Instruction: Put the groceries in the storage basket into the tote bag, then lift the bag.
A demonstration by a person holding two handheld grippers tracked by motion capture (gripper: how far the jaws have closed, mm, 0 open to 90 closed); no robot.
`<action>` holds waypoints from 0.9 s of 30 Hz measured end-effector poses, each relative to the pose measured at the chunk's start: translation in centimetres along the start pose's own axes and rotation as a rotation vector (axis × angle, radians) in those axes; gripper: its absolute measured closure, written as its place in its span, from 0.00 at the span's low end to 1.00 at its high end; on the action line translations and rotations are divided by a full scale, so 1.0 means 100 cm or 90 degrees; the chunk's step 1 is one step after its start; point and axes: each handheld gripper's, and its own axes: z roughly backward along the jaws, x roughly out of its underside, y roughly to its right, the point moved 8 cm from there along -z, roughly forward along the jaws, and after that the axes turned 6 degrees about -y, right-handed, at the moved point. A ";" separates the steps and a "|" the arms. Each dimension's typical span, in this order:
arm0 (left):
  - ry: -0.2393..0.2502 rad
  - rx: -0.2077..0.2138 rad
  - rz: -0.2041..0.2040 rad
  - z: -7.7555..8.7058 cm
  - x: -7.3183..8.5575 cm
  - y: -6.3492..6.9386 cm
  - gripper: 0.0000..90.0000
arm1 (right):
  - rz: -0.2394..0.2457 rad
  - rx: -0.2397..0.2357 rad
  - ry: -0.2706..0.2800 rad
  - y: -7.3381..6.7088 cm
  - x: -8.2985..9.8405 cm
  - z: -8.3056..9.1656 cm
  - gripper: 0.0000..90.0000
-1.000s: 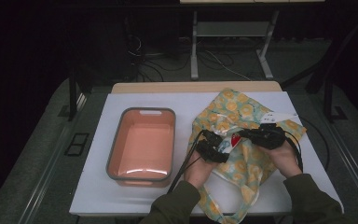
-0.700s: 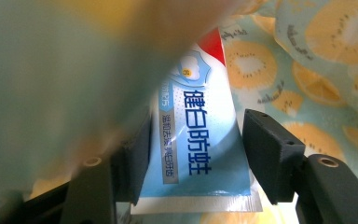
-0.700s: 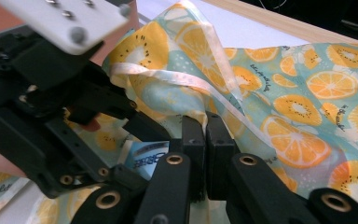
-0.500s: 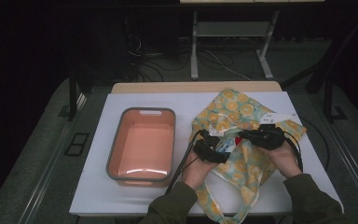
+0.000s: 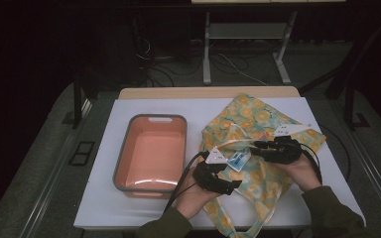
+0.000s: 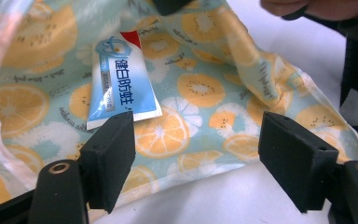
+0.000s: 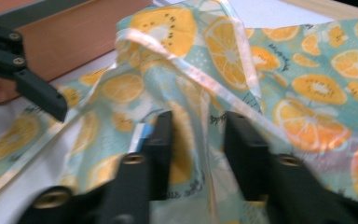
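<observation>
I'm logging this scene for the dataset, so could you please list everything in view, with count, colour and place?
Table: one, white top, centre.
Tub: one, salmon inside with a grey rim, left part of the table.
Bag: one, pale blue cloth with an orange-slice print, right of the tub.
Toothpaste tube: one, blue and white, lying on the bag.
Left gripper: black, open, just short of the tube.
Right gripper: black, jaws either side of a fold of the bag.

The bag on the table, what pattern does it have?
Orange and kiwi slices on pale teal, clearest on the bag in the left gripper view.
</observation>
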 end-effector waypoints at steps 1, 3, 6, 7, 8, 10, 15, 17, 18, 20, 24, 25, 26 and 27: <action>0.000 0.000 0.002 0.000 0.000 0.000 0.29 | 0.001 0.001 0.001 -0.003 0.001 0.004 0.56; 0.000 0.000 0.004 0.000 0.000 0.000 0.29 | 0.004 -0.002 0.004 -0.010 0.004 0.012 0.52; 0.002 -0.002 0.010 0.000 0.001 0.000 0.29 | 0.013 -0.008 0.018 -0.023 0.006 0.025 0.50; 0.002 -0.005 0.011 0.001 0.001 -0.001 0.29 | 0.015 -0.016 0.019 -0.028 0.007 0.028 0.50; 0.003 -0.006 0.013 0.001 0.001 -0.001 0.29 | 0.020 -0.024 0.019 -0.034 0.009 0.029 0.50; 0.001 -0.009 0.013 0.001 0.002 -0.002 0.29 | 0.032 -0.039 0.003 -0.045 0.017 0.028 0.50; 0.000 -0.012 0.018 0.000 0.002 -0.004 0.29 | 0.050 -0.065 -0.048 -0.064 0.040 0.015 0.50; 0.000 -0.013 0.019 0.000 0.002 -0.004 0.29 | 0.055 -0.076 -0.071 -0.069 0.049 0.008 0.50; 0.001 -0.014 0.022 0.000 0.002 -0.004 0.29 | 0.061 -0.081 -0.083 -0.072 0.053 0.004 0.49; 0.002 -0.014 0.023 0.000 0.002 -0.004 0.29 | 0.072 -0.091 -0.099 -0.078 0.056 -0.003 0.47; 0.001 -0.015 0.026 0.000 0.002 -0.005 0.29 | 0.096 -0.096 -0.128 -0.087 0.064 -0.016 0.44; 0.002 -0.016 0.027 0.000 0.001 -0.005 0.29 | 0.101 -0.095 -0.137 -0.089 0.066 -0.020 0.44; 0.002 -0.016 0.027 0.000 0.001 -0.005 0.29 | 0.108 -0.091 -0.148 -0.089 0.069 -0.023 0.45; 0.001 -0.015 0.027 -0.001 0.002 -0.005 0.29 | 0.116 -0.087 -0.163 -0.089 0.072 -0.026 0.49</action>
